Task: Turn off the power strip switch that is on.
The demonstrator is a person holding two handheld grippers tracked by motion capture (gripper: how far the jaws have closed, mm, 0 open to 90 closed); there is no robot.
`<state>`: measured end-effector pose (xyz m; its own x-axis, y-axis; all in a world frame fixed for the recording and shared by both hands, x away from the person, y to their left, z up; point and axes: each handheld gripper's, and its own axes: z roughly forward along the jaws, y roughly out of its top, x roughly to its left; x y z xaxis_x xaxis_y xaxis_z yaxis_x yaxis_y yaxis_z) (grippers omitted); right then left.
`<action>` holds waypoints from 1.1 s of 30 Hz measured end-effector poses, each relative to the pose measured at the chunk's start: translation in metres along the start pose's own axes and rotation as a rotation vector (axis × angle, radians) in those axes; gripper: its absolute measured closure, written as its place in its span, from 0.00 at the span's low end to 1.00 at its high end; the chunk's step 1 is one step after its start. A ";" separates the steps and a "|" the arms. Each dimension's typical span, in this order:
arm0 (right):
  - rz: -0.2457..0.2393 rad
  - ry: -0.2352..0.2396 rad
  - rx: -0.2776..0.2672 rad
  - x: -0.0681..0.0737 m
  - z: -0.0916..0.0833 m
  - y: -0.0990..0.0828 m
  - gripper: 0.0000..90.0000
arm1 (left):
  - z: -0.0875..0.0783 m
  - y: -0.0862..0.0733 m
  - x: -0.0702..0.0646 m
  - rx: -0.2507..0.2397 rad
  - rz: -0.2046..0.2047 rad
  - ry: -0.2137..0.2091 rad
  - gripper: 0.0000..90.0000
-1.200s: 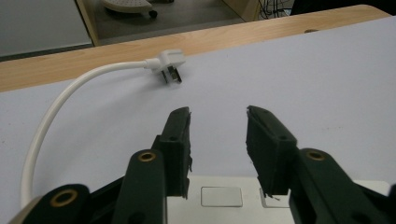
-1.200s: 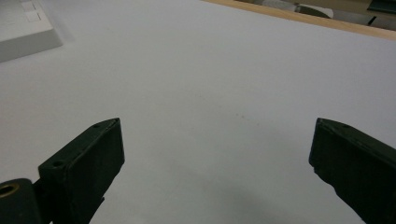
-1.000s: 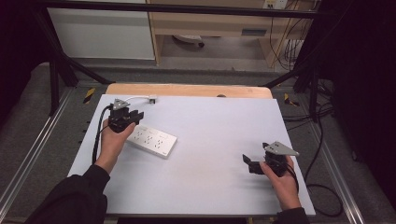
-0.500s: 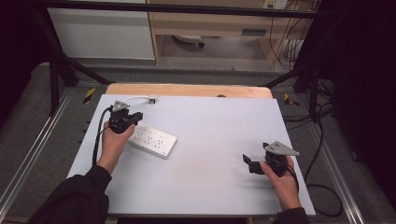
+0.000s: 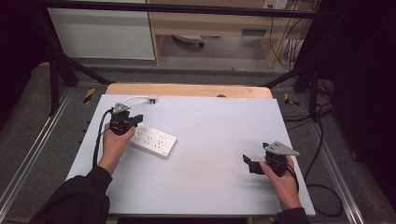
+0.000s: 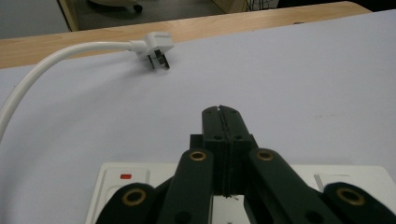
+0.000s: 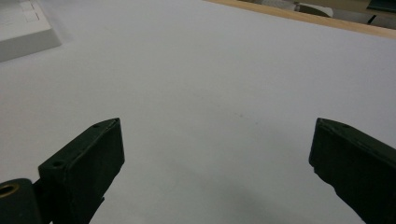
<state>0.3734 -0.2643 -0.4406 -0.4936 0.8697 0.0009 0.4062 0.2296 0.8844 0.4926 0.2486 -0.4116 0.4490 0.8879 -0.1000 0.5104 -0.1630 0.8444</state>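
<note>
A white power strip lies on the white table cover at the left, and its near end lies under my left gripper. The strip's white cable curves back to a white plug lying near the wooden table edge. My left gripper hovers over the strip's left end, its jaws pressed together with nothing between them. At the right front my right gripper stands open over bare cover, jaws wide apart. The strip's corner appears far off.
A wooden table edge runs along the back of the white cover. Metal rails flank the table, and cables trail on the floor at the right. Furniture stands behind the table.
</note>
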 end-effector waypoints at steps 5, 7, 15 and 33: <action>-0.003 0.000 0.000 0.000 0.000 0.000 0.04 | 0.002 -0.002 -0.001 0.016 0.002 -0.007 1.00; -0.002 0.000 0.000 0.000 0.000 0.000 0.04 | 0.003 -0.002 -0.001 0.021 0.003 -0.009 1.00; -0.001 0.000 0.001 0.000 0.000 0.000 0.04 | 0.006 -0.008 -0.001 0.043 -0.001 -0.012 1.00; -0.002 -0.001 0.002 0.000 0.000 0.000 0.04 | 0.010 -0.017 -0.006 0.077 0.017 -0.018 1.00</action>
<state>0.3733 -0.2643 -0.4405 -0.4933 0.8699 -0.0015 0.4065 0.2320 0.8837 0.4885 0.2420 -0.4299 0.4708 0.8770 -0.0962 0.5570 -0.2109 0.8033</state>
